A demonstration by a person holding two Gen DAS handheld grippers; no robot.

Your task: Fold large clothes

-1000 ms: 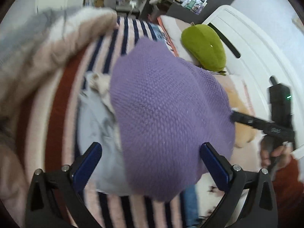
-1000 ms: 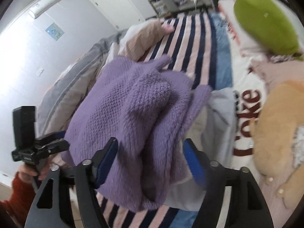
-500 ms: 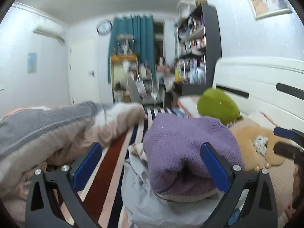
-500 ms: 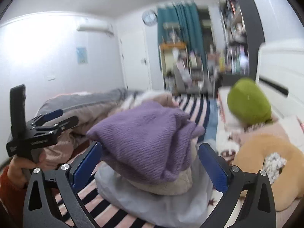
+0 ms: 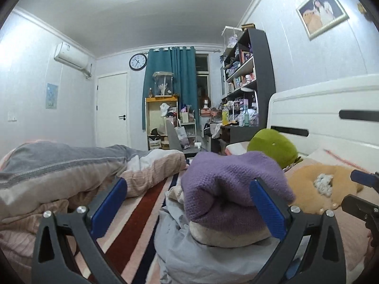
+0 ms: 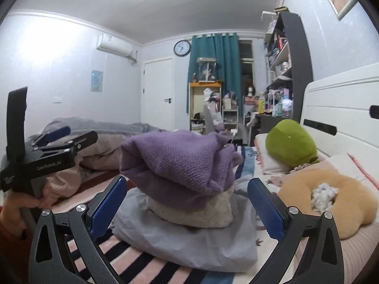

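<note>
so your purple knit sweater (image 6: 182, 165) tops a folded pile on the striped bedspread (image 5: 142, 203), beside what looks like a green plush (image 6: 291, 143); left gripper (image 5: 189, 209) and right gripper (image 6: 187, 209) gape wide, empty.

A folded purple knit sweater (image 6: 182, 165) sits on top of a small stack on the bed (image 6: 146, 267), its rounded fold facing the cameras and a loose end bunched toward the headboard side. Under it lies a folded cream knit garment (image 6: 191, 213), and beneath both a flat, pale grey-blue folded garment (image 6: 189, 243) resting on the striped bedspread, away from the crumpled quilt.
</note>
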